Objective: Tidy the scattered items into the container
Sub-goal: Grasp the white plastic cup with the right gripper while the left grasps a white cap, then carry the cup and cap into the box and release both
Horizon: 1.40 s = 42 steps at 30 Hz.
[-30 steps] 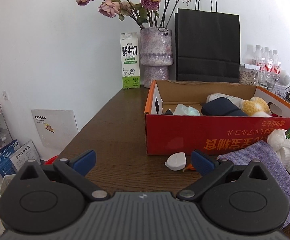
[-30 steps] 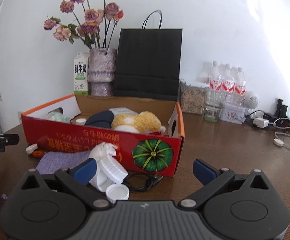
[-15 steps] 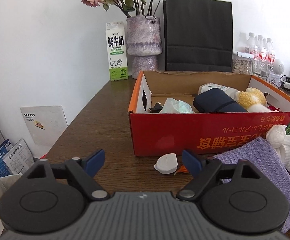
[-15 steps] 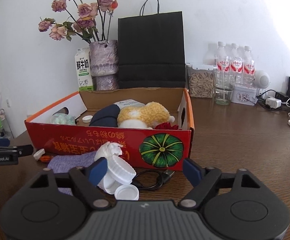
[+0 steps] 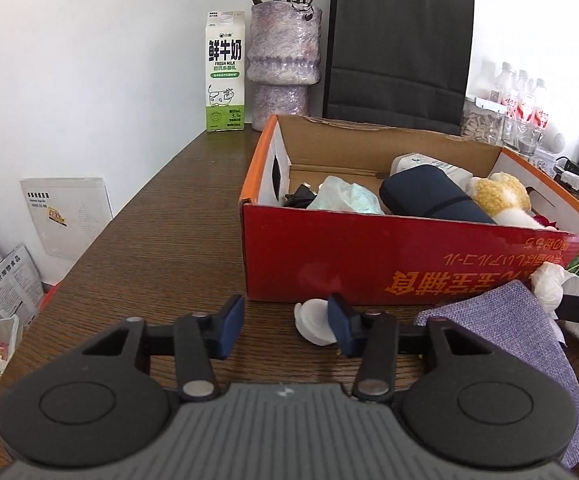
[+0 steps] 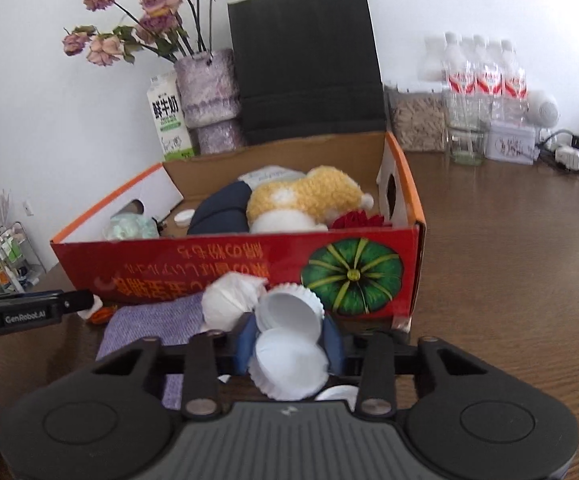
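The brown worktop carries a red cardboard box already holding a plush toy and a dark pouch, so it serves as the container. A purple cloth lies against its front. The right gripper has just been closing and clamps the white cups, apparently for lifting in. The left gripper, also closing, stands apart and empty, a small white lid just beyond its right pad.

A dark wooden table carries the red cardboard box, milk carton (upright), vase and purple cloth pouch.
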Tool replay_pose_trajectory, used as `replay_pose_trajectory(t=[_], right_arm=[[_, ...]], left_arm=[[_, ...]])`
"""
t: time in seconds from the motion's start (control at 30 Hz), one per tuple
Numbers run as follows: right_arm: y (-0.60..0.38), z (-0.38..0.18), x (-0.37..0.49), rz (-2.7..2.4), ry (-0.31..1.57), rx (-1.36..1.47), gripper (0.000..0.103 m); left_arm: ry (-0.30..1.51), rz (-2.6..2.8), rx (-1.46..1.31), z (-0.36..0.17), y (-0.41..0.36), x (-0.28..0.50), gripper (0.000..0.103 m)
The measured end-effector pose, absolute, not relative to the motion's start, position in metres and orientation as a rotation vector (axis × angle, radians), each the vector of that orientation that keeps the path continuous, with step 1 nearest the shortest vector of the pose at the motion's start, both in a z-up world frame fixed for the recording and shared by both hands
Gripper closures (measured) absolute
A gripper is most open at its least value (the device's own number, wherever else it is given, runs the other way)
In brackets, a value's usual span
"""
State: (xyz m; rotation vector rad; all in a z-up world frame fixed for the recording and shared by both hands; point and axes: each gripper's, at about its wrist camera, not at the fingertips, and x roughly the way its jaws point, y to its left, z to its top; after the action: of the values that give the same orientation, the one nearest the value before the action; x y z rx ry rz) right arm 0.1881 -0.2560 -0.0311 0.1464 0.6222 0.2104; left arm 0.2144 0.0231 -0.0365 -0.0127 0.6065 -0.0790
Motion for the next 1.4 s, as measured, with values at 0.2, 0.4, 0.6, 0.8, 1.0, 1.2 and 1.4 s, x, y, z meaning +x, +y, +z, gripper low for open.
replay_pose_trajectory(t=[0.2,0.4,0.6,0.8,1.0,1.2,1.4], right_arm=[[-0.262,-0.028,0.185,0.185,0.581,0.171,0.069],[-0.260,-0.031,0.193,0.154,0.599,0.157,0.071],[-0.260,-0.030,0.187,0.172,0.568,0.157,0.098],[-0.253,-0.028,0.178,0.168,0.531,0.107,0.099],[-0.250,-0.027,0.171,0.165,0.503,0.070,0.099],[-0.250,-0.024,0.165,0.162,0.471,0.062,0.099],[-0.252,-0.018,0.154,0.160,0.414,0.061,0.099]], left_arm=[[0.606,-0.087,-0.026,-0.037,0.024,0.214,0.066],[0.615,-0.091,-0.043,-0.039,0.025,0.216,0.063],[0.635,-0.125,-0.045,-0.041,0.024,0.215,0.089],[0.621,-0.127,-0.063,-0.041,0.027,0.210,0.090],[0.562,-0.106,-0.065,-0.037,0.029,0.199,0.090],[0.503,-0.097,-0.056,-0.032,0.029,0.187,0.090],[0.421,-0.087,-0.052,-0.025,0.026,0.169,0.090]])
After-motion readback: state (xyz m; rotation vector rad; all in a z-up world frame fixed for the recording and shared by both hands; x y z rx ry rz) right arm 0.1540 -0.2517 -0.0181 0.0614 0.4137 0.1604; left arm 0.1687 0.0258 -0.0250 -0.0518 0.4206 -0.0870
